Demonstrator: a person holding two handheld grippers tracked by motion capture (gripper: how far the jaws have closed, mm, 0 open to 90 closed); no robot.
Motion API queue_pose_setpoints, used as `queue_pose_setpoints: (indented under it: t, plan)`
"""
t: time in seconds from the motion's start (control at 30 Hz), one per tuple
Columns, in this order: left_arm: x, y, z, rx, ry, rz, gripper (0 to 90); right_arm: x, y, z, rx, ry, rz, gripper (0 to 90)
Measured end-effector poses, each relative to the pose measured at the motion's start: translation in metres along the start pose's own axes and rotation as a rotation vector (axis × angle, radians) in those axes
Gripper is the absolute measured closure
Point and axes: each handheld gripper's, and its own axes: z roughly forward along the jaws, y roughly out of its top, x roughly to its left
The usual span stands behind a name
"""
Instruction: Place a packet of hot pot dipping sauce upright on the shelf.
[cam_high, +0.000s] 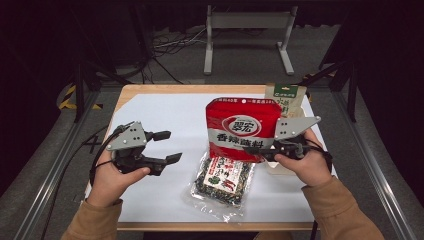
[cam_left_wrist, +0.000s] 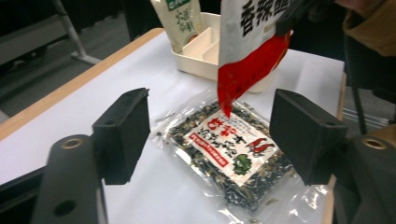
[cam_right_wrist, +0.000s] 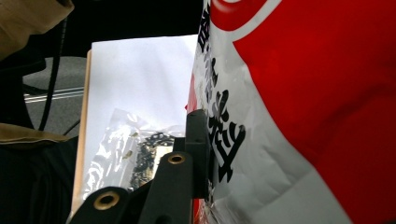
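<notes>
My right gripper (cam_high: 259, 151) is shut on the lower edge of a red and white bag with black characters (cam_high: 243, 127), holding it upright above the table. The right gripper view has that bag (cam_right_wrist: 317, 93) close up against my one visible jaw. Under the bag a clear packet of dark seeds with a red and white label (cam_high: 225, 180) lies flat on the white sheet. My left gripper (cam_high: 172, 146) hovers to the packet's left, open with nothing between its jaws. In the left gripper view the packet (cam_left_wrist: 229, 149) lies beyond the jaws, with the bag's red corner (cam_left_wrist: 243, 74) hanging over it.
A white divided tray (cam_left_wrist: 201, 56) stands at the table's far right, with a green and white pouch (cam_left_wrist: 180, 18) upright in it. A white sheet (cam_high: 165, 110) covers the wooden tabletop. Behind the table stand a metal frame (cam_high: 247, 22) and loose cables.
</notes>
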Motion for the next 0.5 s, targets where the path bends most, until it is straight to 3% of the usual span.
queue_pose_setpoints:
  t: [0.17, 0.5]
  plan:
    - [0.006, -0.004, 0.000, 0.011, 0.053, 0.001, 25.5, -0.008, 0.000, -0.011, -0.007, -0.033, 0.009, 80.0]
    - [0.016, -0.014, 0.002, 0.027, 0.072, -0.027, 24.2, -0.025, -0.006, -0.034, -0.014, -0.102, 0.027, 80.0]
